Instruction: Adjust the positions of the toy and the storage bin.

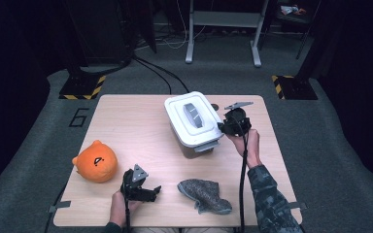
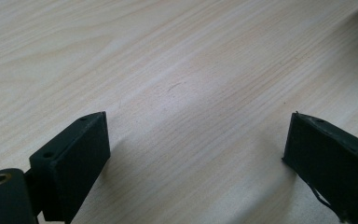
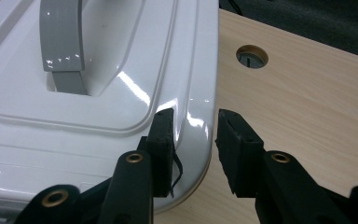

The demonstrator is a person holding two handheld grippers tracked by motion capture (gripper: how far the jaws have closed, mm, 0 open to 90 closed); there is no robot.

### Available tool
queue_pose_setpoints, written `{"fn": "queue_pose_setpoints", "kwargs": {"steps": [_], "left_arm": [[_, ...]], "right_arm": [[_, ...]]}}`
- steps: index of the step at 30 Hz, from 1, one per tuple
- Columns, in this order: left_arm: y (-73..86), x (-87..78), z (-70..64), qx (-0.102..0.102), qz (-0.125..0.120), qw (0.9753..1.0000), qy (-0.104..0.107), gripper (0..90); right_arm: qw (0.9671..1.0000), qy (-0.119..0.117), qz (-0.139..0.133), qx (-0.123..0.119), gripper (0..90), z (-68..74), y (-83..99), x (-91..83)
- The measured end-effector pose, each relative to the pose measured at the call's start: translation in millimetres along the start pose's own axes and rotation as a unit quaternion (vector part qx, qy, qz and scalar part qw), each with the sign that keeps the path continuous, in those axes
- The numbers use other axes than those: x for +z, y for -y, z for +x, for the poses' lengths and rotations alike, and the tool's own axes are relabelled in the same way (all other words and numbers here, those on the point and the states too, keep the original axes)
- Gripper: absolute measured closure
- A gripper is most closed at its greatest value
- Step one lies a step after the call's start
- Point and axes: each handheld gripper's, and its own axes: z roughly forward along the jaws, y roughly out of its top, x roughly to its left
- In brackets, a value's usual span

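A white lidded box (image 1: 193, 121) with a grey handle (image 1: 193, 114) stands at the back middle of the wooden table (image 1: 131, 121). My right gripper (image 1: 222, 127) is at the box's right side. In the right gripper view its jaws straddle the rim of the lid (image 3: 121, 70): one pad lies on top, the other just outside the edge, and the right gripper (image 3: 193, 140) is shut on that rim. My left gripper (image 1: 150, 191) rests near the front edge. The left gripper (image 2: 196, 149) is open over bare wood.
An orange plush toy (image 1: 95, 161) sits at the front left. A grey knitted cloth (image 1: 205, 194) lies at the front, right of my left gripper. A round cable hole (image 3: 251, 56) is in the table just behind the box. Desk legs and cables stand on the floor beyond.
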Motion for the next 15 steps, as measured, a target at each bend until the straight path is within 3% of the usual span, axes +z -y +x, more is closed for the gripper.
{"fn": "queue_pose_setpoints", "kwargs": {"steps": [11,15], "left_arm": [[0.0,0.0,0.0,0.000,0.000,1.0000,0.000,6.5],[0.0,0.0,0.0,0.000,0.000,1.0000,0.000,6.5]], "right_arm": [[0.9998,0.017,0.007,-0.009,65.5,-7.4,-3.3,1.5],[0.9998,0.016,0.008,-0.011,61.3,-7.6,-4.8,1.8]]}}
